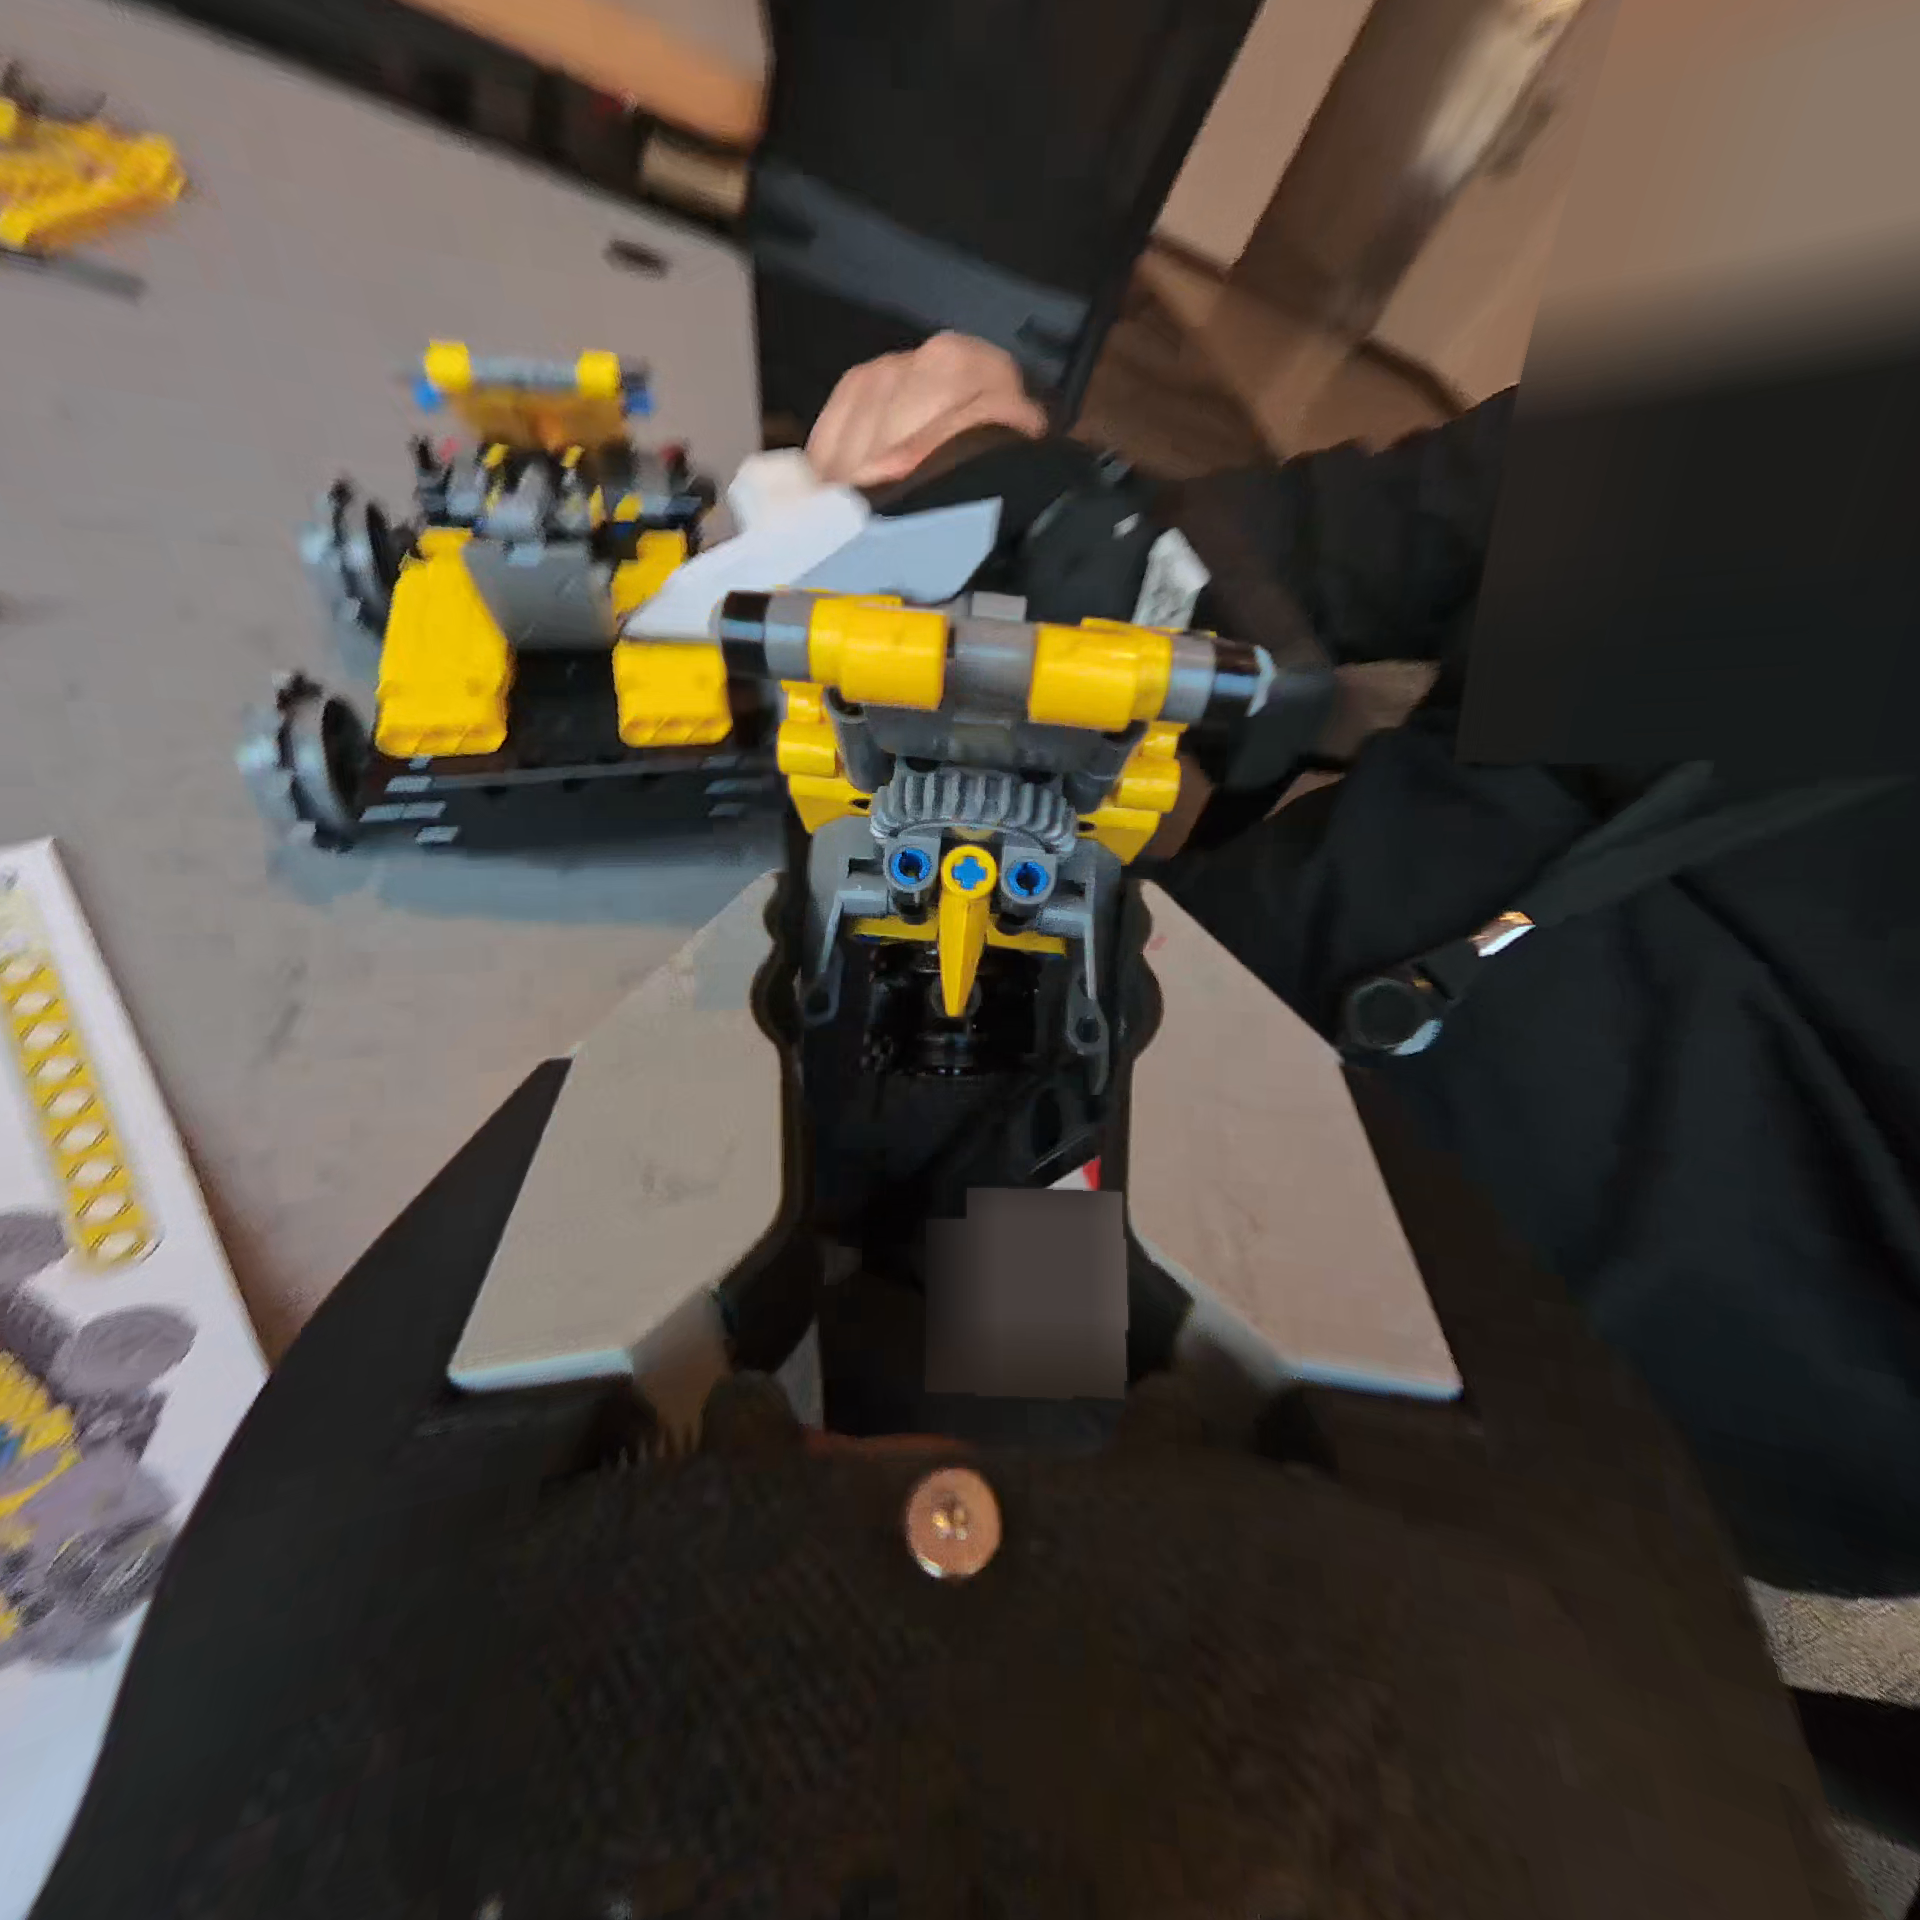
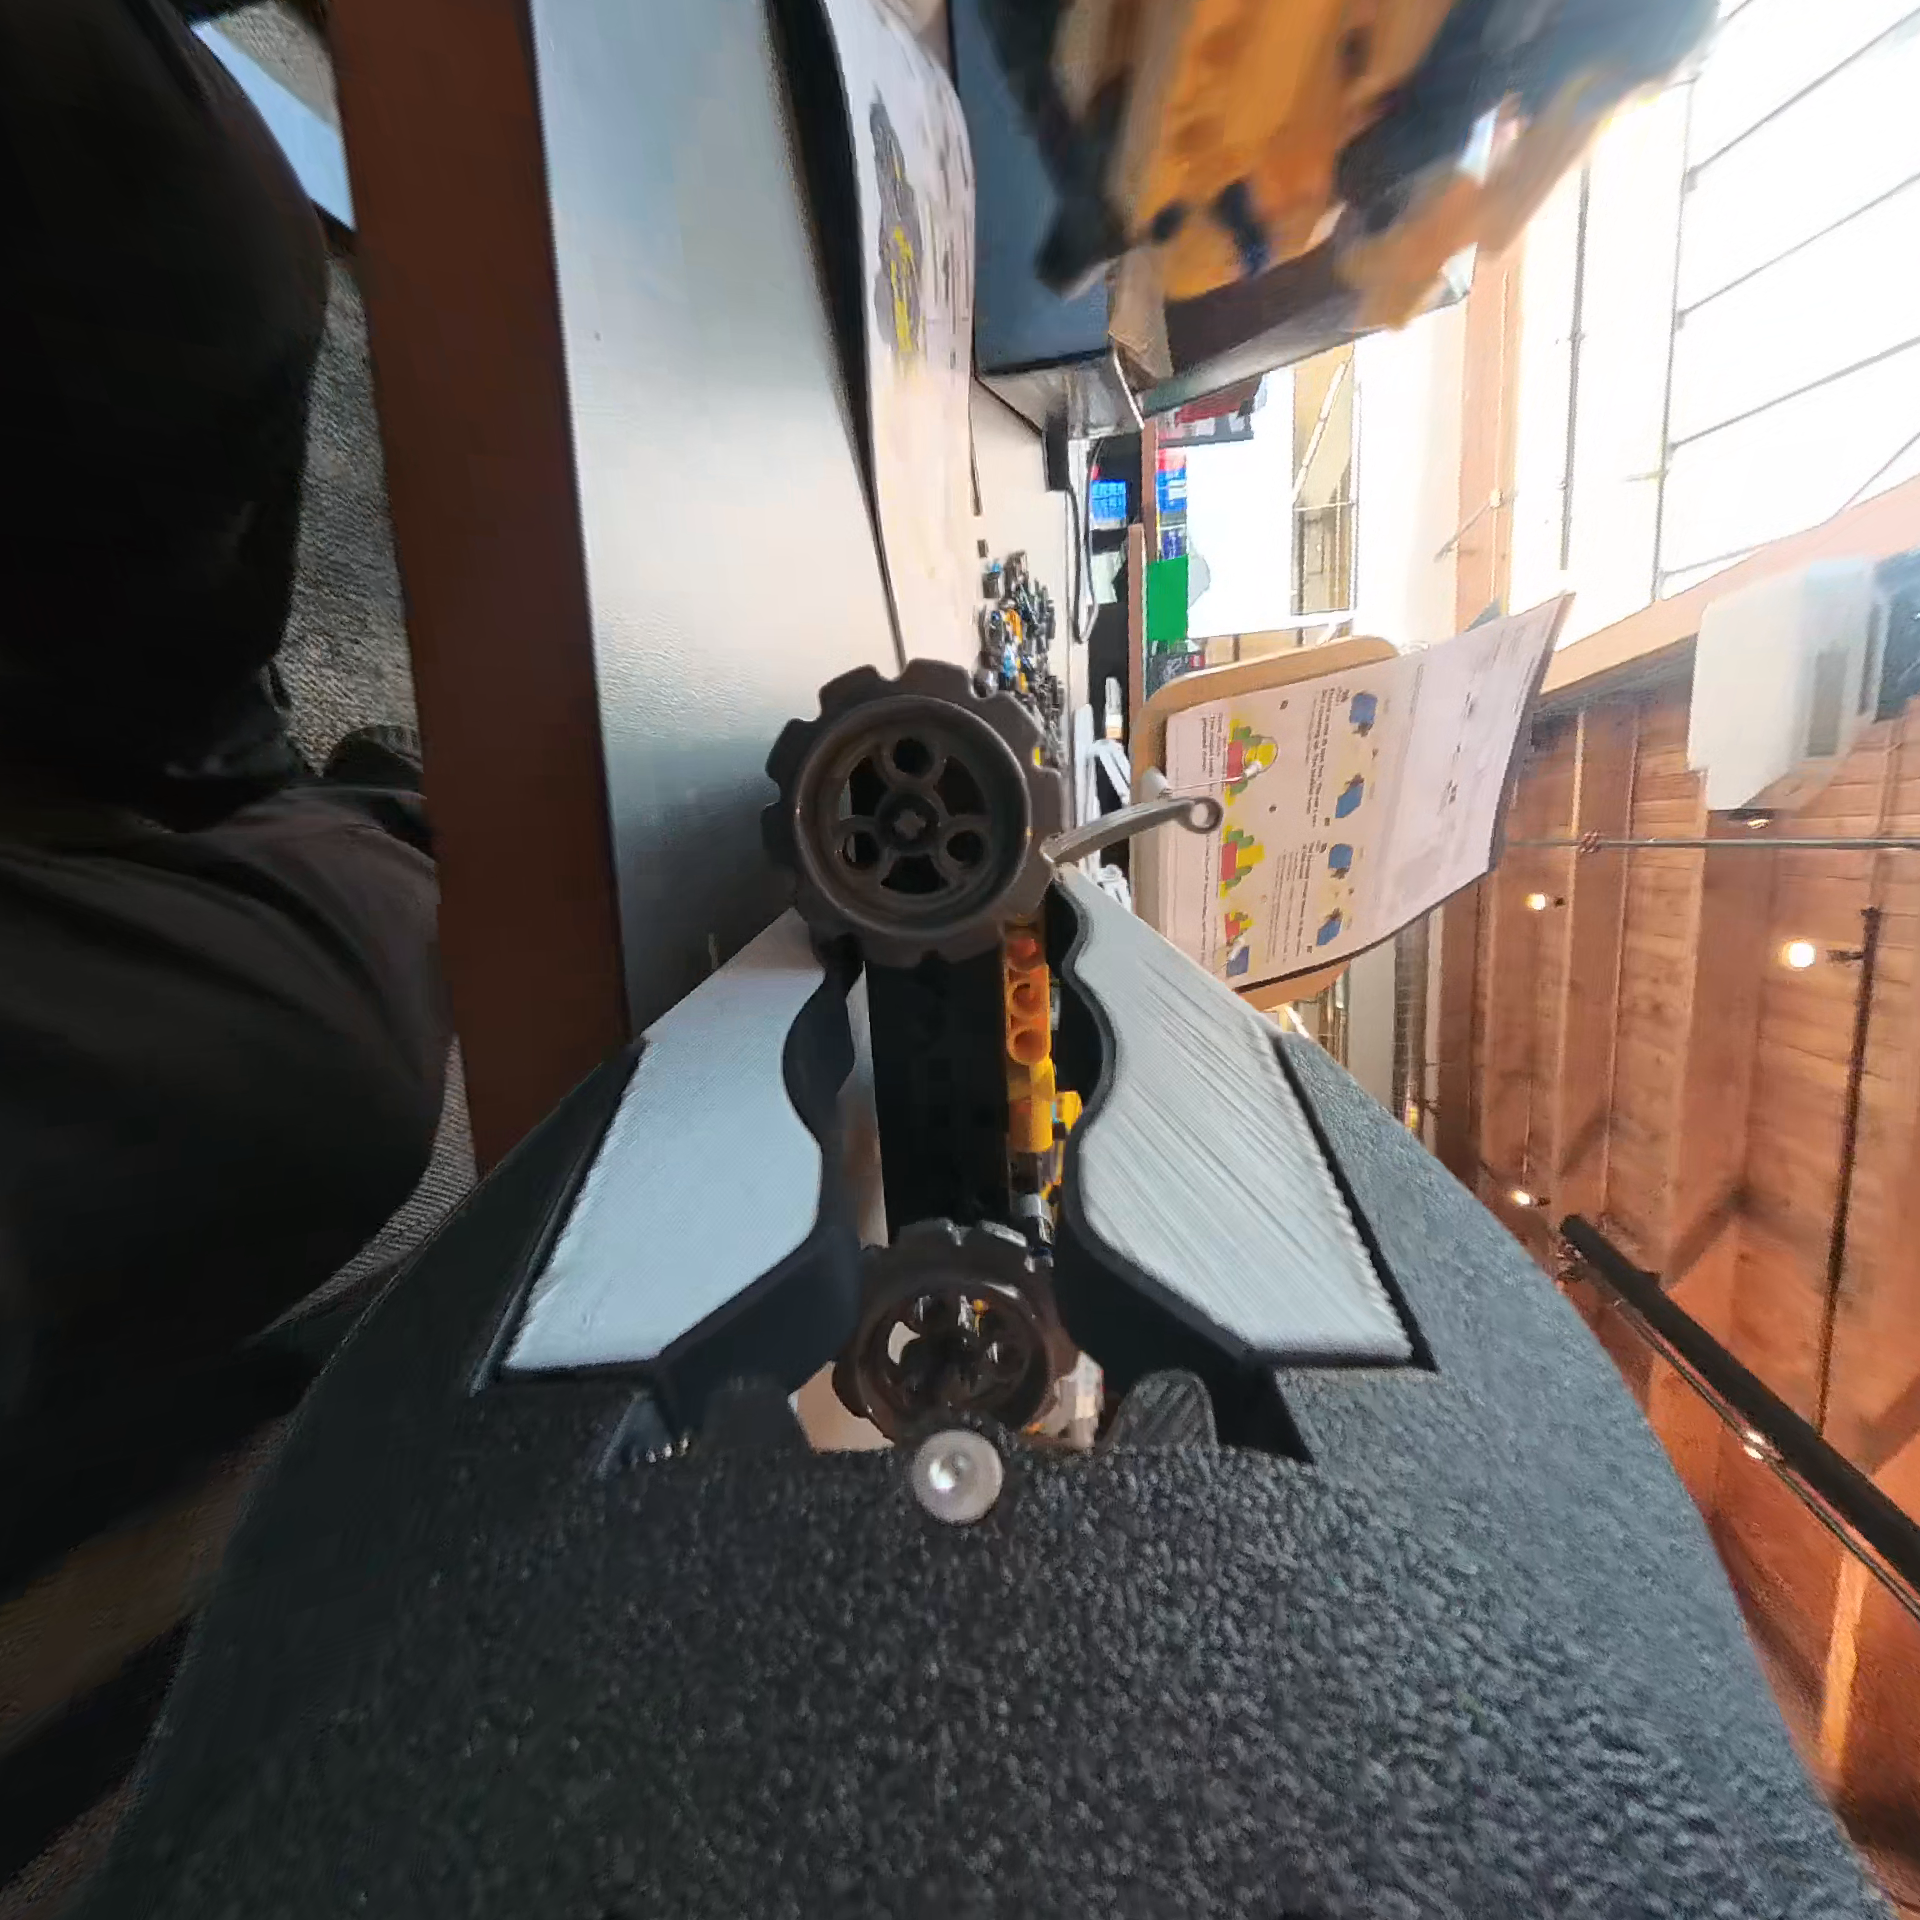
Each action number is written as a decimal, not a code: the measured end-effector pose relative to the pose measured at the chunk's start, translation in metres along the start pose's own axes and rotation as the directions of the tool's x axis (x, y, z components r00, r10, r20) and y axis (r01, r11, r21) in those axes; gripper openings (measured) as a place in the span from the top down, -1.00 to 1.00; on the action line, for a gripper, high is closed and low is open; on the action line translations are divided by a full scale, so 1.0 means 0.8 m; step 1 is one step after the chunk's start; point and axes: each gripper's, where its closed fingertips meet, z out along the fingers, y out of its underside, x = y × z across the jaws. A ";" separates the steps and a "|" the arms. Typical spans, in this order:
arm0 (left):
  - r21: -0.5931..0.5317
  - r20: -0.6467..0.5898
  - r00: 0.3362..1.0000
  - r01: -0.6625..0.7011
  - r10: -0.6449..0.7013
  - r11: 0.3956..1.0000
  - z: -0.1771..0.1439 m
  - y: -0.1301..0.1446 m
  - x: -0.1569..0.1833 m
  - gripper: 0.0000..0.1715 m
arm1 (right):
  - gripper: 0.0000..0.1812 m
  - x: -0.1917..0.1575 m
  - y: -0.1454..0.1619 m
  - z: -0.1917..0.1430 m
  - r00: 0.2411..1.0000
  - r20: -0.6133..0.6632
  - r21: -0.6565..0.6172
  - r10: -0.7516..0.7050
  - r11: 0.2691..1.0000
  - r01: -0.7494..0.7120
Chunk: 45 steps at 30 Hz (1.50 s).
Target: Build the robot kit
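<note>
My left gripper (image 1: 961, 935) is shut on a small brick assembly (image 1: 987, 665). The assembly has a yellow and grey cross bar, a grey gear and blue pins, and I hold it up in the air. Beyond it a yellow and black brick vehicle (image 1: 520, 644) with grey wheels sits on the grey table (image 1: 312, 987). The right gripper (image 1: 790, 540), held by a hand (image 1: 914, 405), reaches onto the vehicle's right side. In the right wrist view, rolled on its side, my right gripper (image 2: 940, 935) is shut on the vehicle's black side beam (image 2: 935, 1091), between two grey wheels (image 2: 914, 810).
A printed white booklet (image 1: 62, 1143) lies at the table's near left and another yellow model (image 1: 73, 177) at the far left. A person in black (image 1: 1558, 1039) sits on the right. An instruction sheet (image 2: 1351, 810) stands on a holder, with small loose parts (image 2: 1023, 634) nearby.
</note>
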 end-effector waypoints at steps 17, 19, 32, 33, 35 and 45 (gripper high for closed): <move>0.215 -0.161 0.987 0.048 -0.013 0.975 -0.024 -0.019 0.029 0.31 | 0.62 -0.005 -0.003 -0.001 0.999 0.031 0.014 0.036 0.999 -0.037; 0.220 -0.167 0.986 0.058 -0.021 0.974 -0.024 -0.019 0.028 0.32 | 0.62 -0.006 -0.003 -0.002 0.998 0.040 0.018 0.040 0.999 -0.041; 0.235 -0.184 0.983 0.062 -0.018 0.970 -0.020 -0.017 0.029 0.32 | 0.60 -0.009 -0.004 -0.003 0.997 0.053 0.031 0.054 0.998 -0.055; 0.234 -0.174 0.985 0.051 -0.010 0.971 -0.020 -0.016 0.028 0.32 | 0.59 -0.009 -0.004 -0.003 0.997 0.060 0.031 0.053 0.998 -0.055; 0.239 -0.159 0.987 0.036 0.002 0.970 -0.021 -0.017 0.028 0.32 | 0.56 -0.011 -0.003 -0.004 0.995 0.087 0.030 0.054 0.998 -0.057; 0.322 -0.128 0.992 0.037 0.004 0.946 -0.034 -0.017 0.031 0.31 | 0.30 -0.010 0.003 -0.013 0.966 0.244 -0.011 0.087 0.996 -0.087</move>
